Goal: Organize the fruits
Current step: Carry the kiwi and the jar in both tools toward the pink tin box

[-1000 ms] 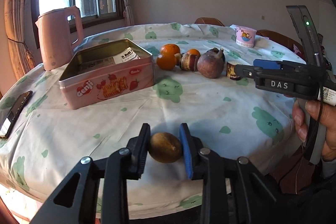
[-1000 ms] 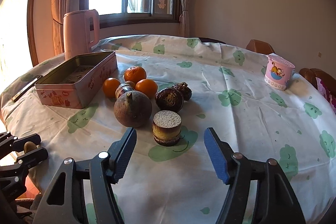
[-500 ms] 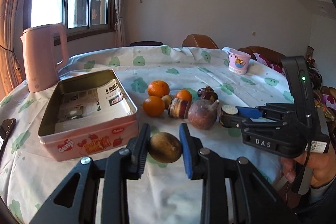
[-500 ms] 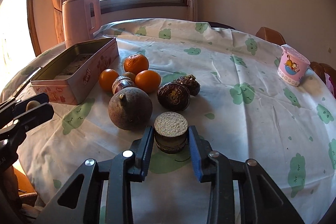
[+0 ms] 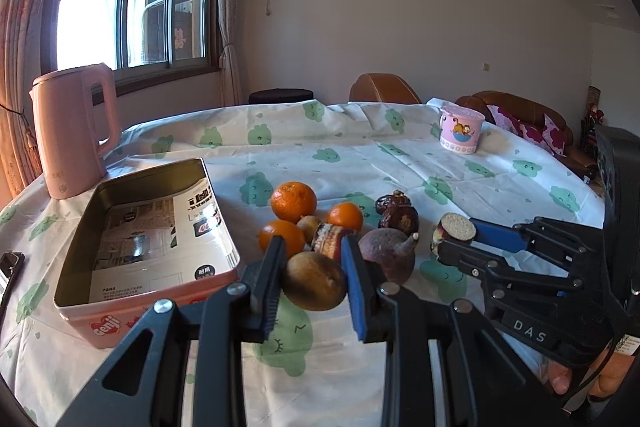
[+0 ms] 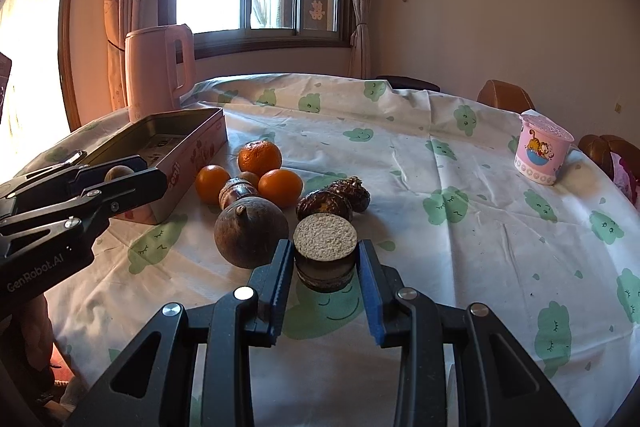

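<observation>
Left wrist view: the left hand-held gripper (image 5: 312,281) clamps a round yellow-brown fruit (image 5: 314,281) between its fingers, held above the counter (image 5: 340,151) with its white cloth printed in green, just right of the open pink rectangular tin (image 5: 148,239) lined with printed paper. Past the fruit lie three oranges (image 5: 293,201), a large dull purple round fruit with a stem (image 5: 387,255) and dark scaly fruits (image 5: 398,213). A pink kettle (image 5: 72,131) stands behind the tin, and a pink cartoon cup (image 5: 460,131) far right.

Right wrist view: the right hand-held gripper (image 6: 325,273) is closed narrow on a short dark cylinder of cut fruit with a pale grainy top (image 6: 325,255), which appears to sit on the cloth, just right of the purple fruit.
</observation>
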A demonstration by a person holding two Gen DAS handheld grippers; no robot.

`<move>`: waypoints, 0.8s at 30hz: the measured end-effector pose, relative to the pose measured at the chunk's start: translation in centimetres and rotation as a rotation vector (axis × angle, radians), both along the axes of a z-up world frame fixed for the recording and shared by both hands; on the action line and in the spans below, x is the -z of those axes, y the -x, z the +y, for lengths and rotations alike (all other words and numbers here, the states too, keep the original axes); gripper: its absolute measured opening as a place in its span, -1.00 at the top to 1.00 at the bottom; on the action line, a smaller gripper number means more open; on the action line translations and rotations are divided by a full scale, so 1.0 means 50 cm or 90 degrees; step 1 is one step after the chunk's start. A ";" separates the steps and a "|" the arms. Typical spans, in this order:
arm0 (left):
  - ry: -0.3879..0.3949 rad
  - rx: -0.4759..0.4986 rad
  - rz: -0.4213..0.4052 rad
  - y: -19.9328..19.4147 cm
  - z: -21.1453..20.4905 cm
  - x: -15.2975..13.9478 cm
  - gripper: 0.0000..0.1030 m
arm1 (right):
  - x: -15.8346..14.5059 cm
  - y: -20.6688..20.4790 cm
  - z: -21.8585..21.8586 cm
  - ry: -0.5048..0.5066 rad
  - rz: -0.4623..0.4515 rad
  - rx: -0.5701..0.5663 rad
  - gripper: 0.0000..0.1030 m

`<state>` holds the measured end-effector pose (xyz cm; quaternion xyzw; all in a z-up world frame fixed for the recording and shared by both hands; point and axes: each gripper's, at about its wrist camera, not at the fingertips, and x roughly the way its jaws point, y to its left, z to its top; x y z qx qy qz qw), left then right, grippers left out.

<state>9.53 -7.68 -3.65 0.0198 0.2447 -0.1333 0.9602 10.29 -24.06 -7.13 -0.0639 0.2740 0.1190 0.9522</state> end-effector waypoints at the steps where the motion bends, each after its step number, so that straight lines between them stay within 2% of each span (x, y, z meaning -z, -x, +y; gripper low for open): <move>1: 0.000 -0.001 -0.001 -0.001 -0.001 0.000 0.41 | -0.001 0.002 -0.001 -0.002 -0.005 0.000 0.33; 24: -0.018 -0.011 -0.044 0.004 -0.014 -0.015 0.41 | -0.011 0.033 -0.013 -0.025 -0.082 -0.008 0.33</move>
